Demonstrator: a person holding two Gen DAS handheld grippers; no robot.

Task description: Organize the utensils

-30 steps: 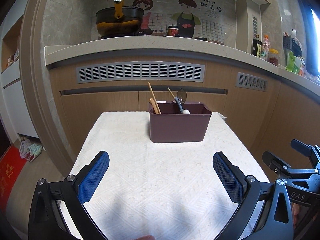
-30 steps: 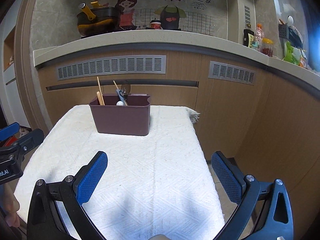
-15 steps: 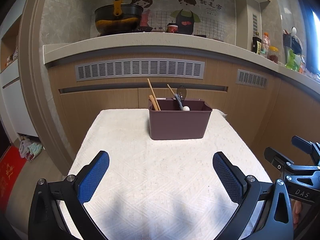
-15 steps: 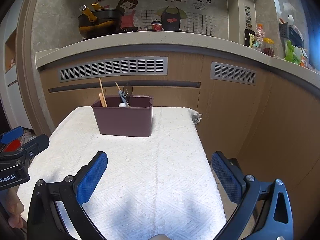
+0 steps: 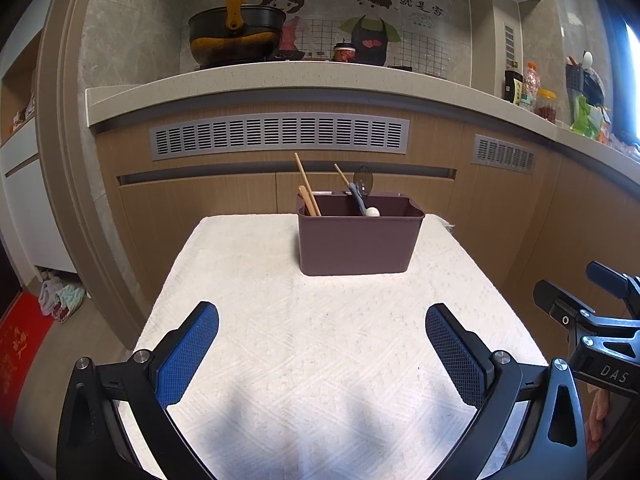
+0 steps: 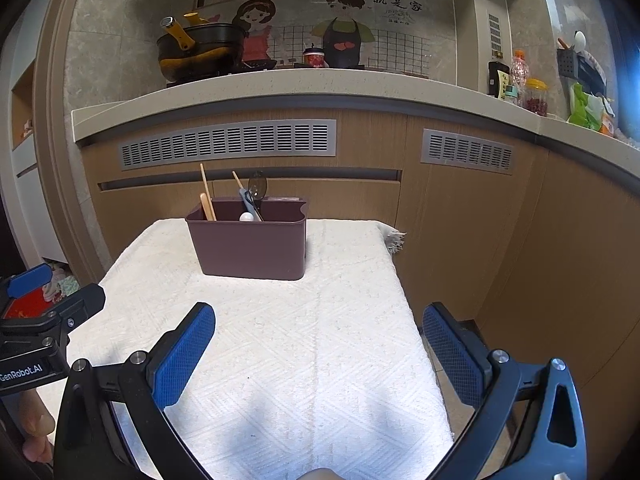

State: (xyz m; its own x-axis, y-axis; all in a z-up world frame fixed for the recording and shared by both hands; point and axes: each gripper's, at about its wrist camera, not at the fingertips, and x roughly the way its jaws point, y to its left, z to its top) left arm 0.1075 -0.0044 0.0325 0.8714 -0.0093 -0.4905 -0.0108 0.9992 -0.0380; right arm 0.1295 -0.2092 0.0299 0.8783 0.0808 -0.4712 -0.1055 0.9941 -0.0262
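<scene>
A maroon plastic utensil bin (image 5: 358,242) (image 6: 250,244) stands on a small table under a white textured cloth (image 5: 320,340) (image 6: 280,340), toward its far end. Wooden chopsticks (image 5: 306,184) (image 6: 206,194), a grey-handled spoon (image 5: 358,196) (image 6: 250,200) and a white round-ended utensil (image 5: 372,212) (image 6: 247,217) stick out of it. My left gripper (image 5: 322,354) hangs open over the near part of the cloth, nothing between its blue pads. My right gripper (image 6: 318,354) is open too, over the cloth's right half, and empty.
A kitchen counter (image 5: 280,80) with wooden cabinets runs behind and to the right of the table. On it sit a black-and-yellow pot (image 5: 236,36), jars and bottles (image 5: 532,92). The floor on the left holds a red mat (image 5: 20,352) and bundled cloths (image 5: 60,296).
Both grippers have drawn back and risen slightly, so the bin looks a little farther away. Both stay open and empty.
</scene>
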